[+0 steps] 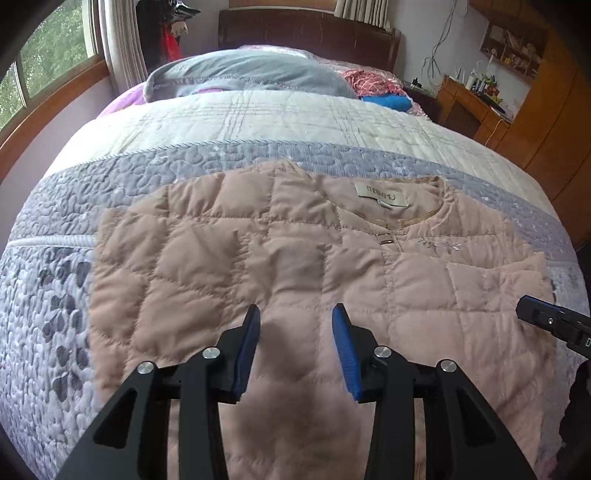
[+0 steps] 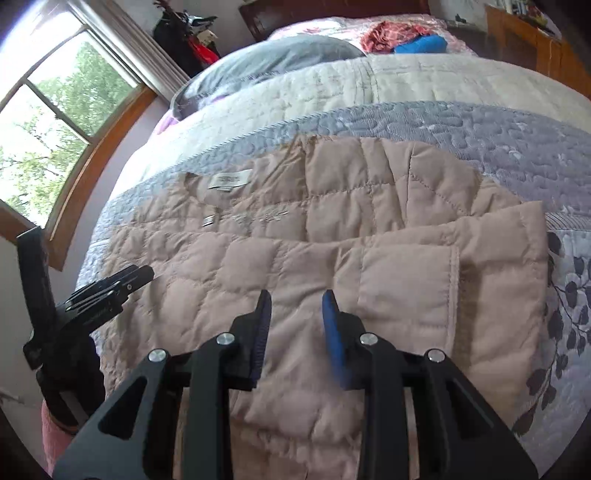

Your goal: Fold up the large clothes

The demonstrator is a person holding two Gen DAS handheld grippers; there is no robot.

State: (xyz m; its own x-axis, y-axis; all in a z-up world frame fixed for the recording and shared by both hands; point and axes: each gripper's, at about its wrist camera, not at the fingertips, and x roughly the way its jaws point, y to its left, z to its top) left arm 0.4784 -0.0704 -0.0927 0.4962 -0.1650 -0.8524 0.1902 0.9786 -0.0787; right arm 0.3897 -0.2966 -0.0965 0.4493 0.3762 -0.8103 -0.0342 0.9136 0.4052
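Observation:
A pale pink quilted jacket [image 1: 295, 240] lies flat on the bed, front up, its collar and label [image 1: 380, 194] toward the headboard. In the right wrist view the jacket [image 2: 332, 229] has a sleeve folded across its body, the cuff [image 2: 452, 280] lying near the middle. My left gripper [image 1: 295, 312] hovers open over the jacket's lower part, nothing between its blue pads. My right gripper [image 2: 296, 297] also stands open just above the fabric, left of the cuff. Each gripper shows at the edge of the other's view, as black fingers [image 1: 535, 314] and black fingers [image 2: 122, 280].
The bed carries a lilac and cream quilt [image 1: 258, 122]. A grey pillow [image 1: 251, 74] and red and blue clothes [image 1: 376, 88] lie near the wooden headboard [image 1: 306, 33]. A window [image 2: 55, 122] is on the left, a wooden desk [image 1: 469, 107] on the right.

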